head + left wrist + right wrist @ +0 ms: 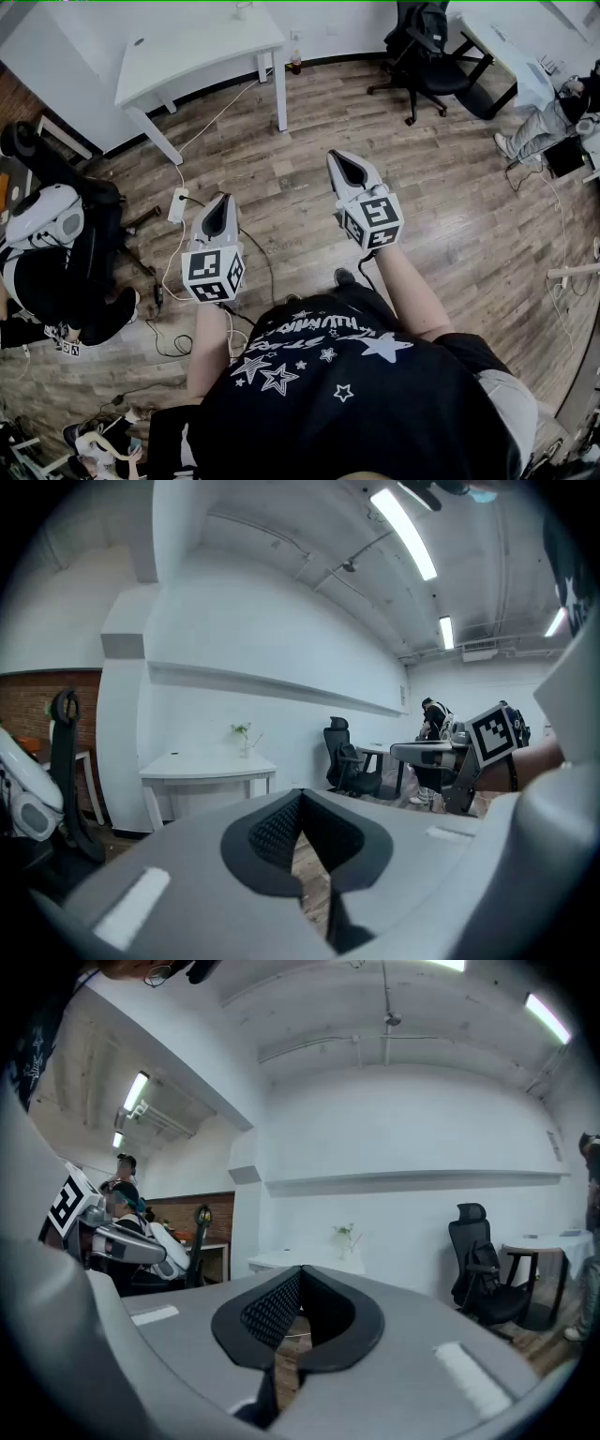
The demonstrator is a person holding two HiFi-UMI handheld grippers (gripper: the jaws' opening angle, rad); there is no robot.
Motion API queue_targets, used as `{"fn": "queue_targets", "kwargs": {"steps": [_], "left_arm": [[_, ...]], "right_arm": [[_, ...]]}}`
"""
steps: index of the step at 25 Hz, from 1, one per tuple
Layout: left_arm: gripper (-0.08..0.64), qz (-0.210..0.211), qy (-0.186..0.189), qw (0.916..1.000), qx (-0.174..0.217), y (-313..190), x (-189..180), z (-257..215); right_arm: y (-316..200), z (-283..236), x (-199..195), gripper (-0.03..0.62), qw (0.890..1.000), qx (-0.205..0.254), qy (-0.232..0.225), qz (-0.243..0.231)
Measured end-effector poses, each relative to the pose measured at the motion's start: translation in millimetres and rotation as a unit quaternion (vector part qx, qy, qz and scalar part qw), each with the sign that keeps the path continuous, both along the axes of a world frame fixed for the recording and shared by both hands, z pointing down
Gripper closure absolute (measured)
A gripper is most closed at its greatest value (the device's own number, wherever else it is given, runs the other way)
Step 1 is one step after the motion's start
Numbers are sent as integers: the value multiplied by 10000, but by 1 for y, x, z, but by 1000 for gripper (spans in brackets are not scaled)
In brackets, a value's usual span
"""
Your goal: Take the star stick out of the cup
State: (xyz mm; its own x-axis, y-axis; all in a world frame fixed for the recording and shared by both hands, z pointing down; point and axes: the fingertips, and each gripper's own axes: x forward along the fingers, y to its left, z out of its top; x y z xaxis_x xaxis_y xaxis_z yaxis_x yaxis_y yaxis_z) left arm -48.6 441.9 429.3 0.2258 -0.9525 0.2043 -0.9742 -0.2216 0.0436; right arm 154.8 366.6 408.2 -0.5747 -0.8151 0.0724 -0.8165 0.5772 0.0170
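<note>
Both grippers are held in the air over a wooden floor, pointing toward a white table (202, 52). My left gripper (219, 201) is shut with nothing between its pads. My right gripper (339, 159) is also shut and empty, held slightly farther forward. A small vessel with thin stems (244, 737) stands on that table, far beyond both grippers; it is too small to tell whether it holds a star stick. It also shows in the right gripper view as the small vessel (348, 1237). The left gripper's tips (300, 794) and the right gripper's tips (302, 1269) meet closed.
A black office chair (427, 52) stands at the back right beside a second white table (506, 47). A power strip (177, 204) and cables lie on the floor ahead of the left gripper. People sit at the far left (56, 272) and far right (553, 117).
</note>
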Motion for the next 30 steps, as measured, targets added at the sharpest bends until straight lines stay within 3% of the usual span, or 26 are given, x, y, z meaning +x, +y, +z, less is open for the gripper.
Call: {"fn": "queue_targets", "kwargs": {"steps": [14,18,24,30], "left_arm": [[557,20,234,9996,-138,10,-22,18],[557,-107,381,9988,-291,6,-25,30],[557,-181,306,9988,-334,-20,-33,33],[557,-471,246,9975,-458,-86,-51,44]], "right_arm": [[10,17,-14,577,9998,-175,-2,73],[3,19,1,575,9990,-141,-217,355],[-45,30,9,575,9969,-238,-397,635],[-127,52,-9,575,9966,-424,-513,482]]}}
